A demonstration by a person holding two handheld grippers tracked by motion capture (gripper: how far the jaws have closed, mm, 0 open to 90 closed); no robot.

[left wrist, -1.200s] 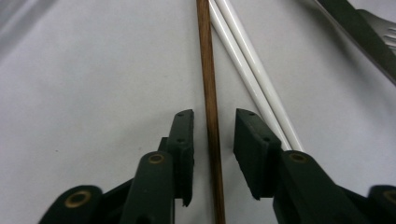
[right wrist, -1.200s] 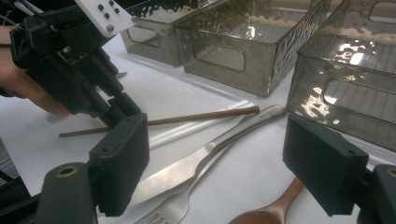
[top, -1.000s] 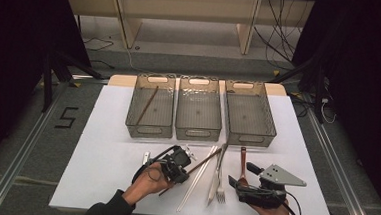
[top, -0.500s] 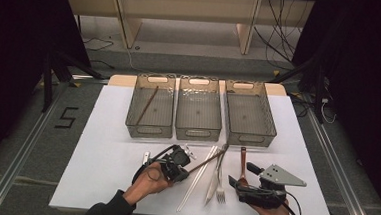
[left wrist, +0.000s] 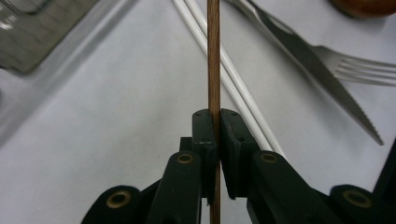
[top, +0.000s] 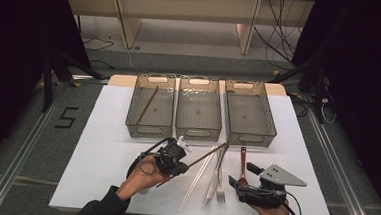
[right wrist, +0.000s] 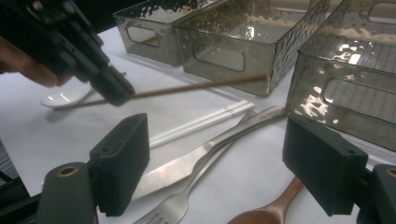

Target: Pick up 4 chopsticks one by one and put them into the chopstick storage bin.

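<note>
Here, the left gripper (top: pixel 184 163) is clamped on a thin brown wooden chopstick (top: pixel 206 156), held clear of the white table (top: pixel 100 152) beside the white chopstick pair (top: pixel 196 178); further right, the right gripper (right wrist: pixel 217 163) rests, jaws apart.

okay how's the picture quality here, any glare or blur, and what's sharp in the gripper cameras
High view: evenly lit white table, dark surroundings, slightly soft. Left gripper view: the brown chopstick pinched in the left gripper is sharp; the knife and the bin at the corner blur. Right gripper view: glare speckles the clear bins; the right gripper, jaws apart, looks soft up close.
</note>
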